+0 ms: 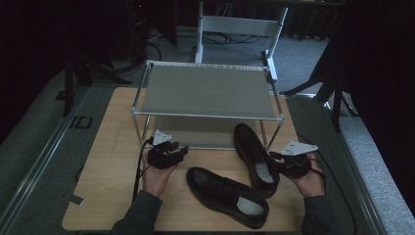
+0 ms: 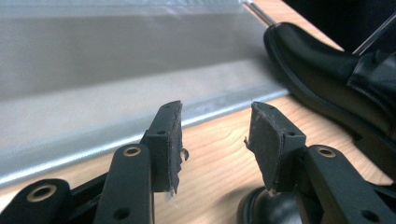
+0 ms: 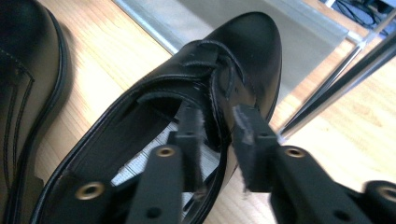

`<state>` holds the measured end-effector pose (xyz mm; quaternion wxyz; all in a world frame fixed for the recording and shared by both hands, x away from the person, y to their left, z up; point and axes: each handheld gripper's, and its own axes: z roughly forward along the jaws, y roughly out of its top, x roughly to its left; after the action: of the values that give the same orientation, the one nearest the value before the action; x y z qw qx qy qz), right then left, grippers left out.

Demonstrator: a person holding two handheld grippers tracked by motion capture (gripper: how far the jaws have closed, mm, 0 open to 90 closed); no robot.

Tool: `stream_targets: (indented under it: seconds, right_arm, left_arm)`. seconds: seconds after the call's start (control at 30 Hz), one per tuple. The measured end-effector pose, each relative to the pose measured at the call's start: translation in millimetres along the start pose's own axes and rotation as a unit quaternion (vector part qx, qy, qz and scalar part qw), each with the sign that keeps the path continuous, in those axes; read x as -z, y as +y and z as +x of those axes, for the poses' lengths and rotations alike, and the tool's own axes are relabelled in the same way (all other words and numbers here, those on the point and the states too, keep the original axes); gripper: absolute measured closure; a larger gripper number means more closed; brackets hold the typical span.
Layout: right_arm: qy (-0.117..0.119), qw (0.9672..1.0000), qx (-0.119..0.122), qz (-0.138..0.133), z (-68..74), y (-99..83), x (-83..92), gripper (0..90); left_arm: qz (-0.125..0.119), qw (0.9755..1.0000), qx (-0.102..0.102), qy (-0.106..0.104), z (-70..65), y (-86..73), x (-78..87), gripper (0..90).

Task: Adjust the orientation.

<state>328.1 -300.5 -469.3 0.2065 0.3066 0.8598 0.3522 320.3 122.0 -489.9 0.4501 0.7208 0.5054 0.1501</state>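
A: What do we see at the right tool (image 3: pixel 219 140)?

B: Its jaws straddle the side wall of the far shoe (image 3: pixel 187 88), 1 pad inside the opening, 1 outside. A gap shows at the outer pad, so we read the jaws as parted, not clamping. The shoe's toe points ahead of the tool, onto the lower shelf of the rack (image 1: pixel 205 90).

A: And the left tool (image 2: pixel 215 140)?

B: Open and empty, with the near shoe (image 1: pixel 226 195) just beside it and the shelf edge ahead.

A: How should we finish the step?

B: We judge it best to draw the right tool straight back, clear of the collar, without dragging the shoe.

A: The setting?

B: A pale wooden tabletop (image 1: pixel 112 161), 2-tier metal rack, grey carpet, dark curtains.
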Motion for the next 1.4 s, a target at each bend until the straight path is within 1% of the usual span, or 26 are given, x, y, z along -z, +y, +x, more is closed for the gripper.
stream_targets:
  seconds: [0.03,0.07,0.13,0.2,0.3,0.33,0.37,0.43,0.5,0.53,0.6,0.7,0.77,0.87,0.93,1.0,1.03,1.13,1.17,1.2,1.23,1.27,1.3,1.33,1.37,1.4]
  right_arm:
    - [0.007,0.9999,-0.012,0.006,-1.0,-0.9,-2.8,56.5]
    - [0.012,0.9997,-0.019,0.012,-1.7,-1.5,-4.9,56.0]
    - [0.002,0.9994,-0.029,0.020,-1.0,-2.6,-10.9,54.2]
    - [-0.004,0.9989,-0.041,0.023,-1.0,-1.4,-15.5,54.9]
    - [-0.011,0.9982,-0.050,0.030,-0.7,2.9,-21.9,55.4]
    - [-0.008,0.9980,-0.053,0.032,-0.8,4.0,-23.8,56.7]
    - [-0.006,0.9981,-0.051,0.033,-1.4,4.5,-24.7,60.5]
    - [-0.010,0.9991,-0.033,0.024,-0.3,4.2,-23.6,71.4]
    - [-0.016,0.9996,-0.017,0.018,1.1,3.4,-21.6,76.9]
    - [-0.014,0.9997,-0.012,0.017,1.5,3.1,-21.0,77.7]
    - [-0.004,0.9999,-0.001,0.013,1.9,2.9,-20.7,78.3]
    - [0.013,0.9998,0.015,0.009,2.5,2.9,-20.8,78.7]
    - [0.025,0.9995,0.021,0.004,2.4,2.4,-20.1,79.2]
    - [0.041,0.9988,0.024,-0.007,1.9,0.4,-18.0,80.1]
    - [0.051,0.9984,0.021,-0.013,1.2,-1.6,-16.2,80.5]
    - [0.057,0.9980,0.021,-0.015,0.3,-3.8,-14.4,80.8]
    - [0.057,0.9980,0.021,-0.016,0.0,-4.9,-13.6,80.9]
    - [0.057,0.9980,0.017,-0.019,-0.1,-7.3,-12.9,80.7]
    - [0.057,0.9980,0.018,-0.019,0.0,-7.6,-13.0,80.8]
    - [0.057,0.9980,0.017,-0.019,0.5,-7.8,-13.1,80.8]
    - [0.056,0.9981,0.017,-0.020,0.8,-7.8,-13.1,80.8]
    - [0.056,0.9981,0.015,-0.022,1.1,-7.6,-13.1,80.8]
    - [0.056,0.9981,0.015,-0.022,1.1,-7.6,-13.1,80.8]
    - [0.057,0.9980,0.014,-0.023,1.3,-7.5,-13.4,80.9]
    - [0.058,0.9979,0.013,-0.023,2.0,-7.1,-14.0,80.9]
    - [0.060,0.9978,0.014,-0.024,2.3,-6.9,-14.6,80.9]
  left_arm:
    - [0.001,1.0000,0.000,0.000,0.4,-1.7,1.2,54.4]
    - [0.004,1.0000,-0.002,0.000,0.9,-4.6,4.1,54.2]
    - [0.007,1.0000,-0.004,-0.002,0.9,-7.2,6.7,54.0]
    - [0.016,0.9998,-0.013,-0.006,-1.5,-16.9,13.6,53.6]
    - [0.031,0.9991,-0.021,-0.020,-6.5,-28.5,19.0,53.5]
    - [0.036,0.9987,-0.024,-0.027,-8.8,-32.9,20.7,53.5]
    - [0.040,0.9983,-0.027,-0.033,-11.3,-37.7,22.4,53.5]
    - [0.050,0.9972,-0.027,-0.049,-16.5,-47.7,25.2,53.5]
    - [0.056,0.9957,-0.022,-0.070,-22.7,-57.4,28.3,53.6]
    - [0.062,0.9947,-0.023,-0.079,-27.4,-62.0,29.3,53.6]
    - [0.068,0.9923,-0.035,-0.098,-37.9,-69.8,30.3,53.6]
    - [0.074,0.9873,-0.042,-0.134,-50.7,-75.8,29.3,54.1]
    - [0.079,0.9849,-0.047,-0.147,-59.1,-79.1,26.9,55.8]
    - [0.092,0.9806,-0.067,-0.159,-71.5,-85.1,23.3,57.0]
    - [0.098,0.9776,-0.082,-0.167,-80.7,-89.5,21.8,58.0]
    - [0.100,0.9740,-0.093,-0.180,-89.0,-92.9,21.0,59.5]
    - [0.103,0.9718,-0.099,-0.188,-93.9,-94.9,20.3,59.9]
    - [0.116,0.9613,-0.131,-0.213,-108.1,-100.5,16.5,61.7]
    - [0.122,0.9555,-0.143,-0.227,-112.8,-102.6,13.3,61.8]
    - [0.123,0.9544,-0.145,-0.230,-115.8,-103.7,10.1,62.2]
    - [0.125,0.9545,-0.145,-0.229,-117.4,-103.5,6.6,63.2]
    - [0.124,0.9556,-0.144,-0.225,-118.4,-102.6,3.1,63.7]
    - [0.124,0.9556,-0.144,-0.225,-118.4,-102.6,3.1,64.7]
    - [0.122,0.9566,-0.144,-0.222,-119.5,-100.9,-0.6,64.7]
    - [0.122,0.9556,-0.148,-0.223,-121.5,-99.0,-4.1,67.5]
    - [0.121,0.9559,-0.156,-0.218,-123.0,-98.5,-5.4,69.1]
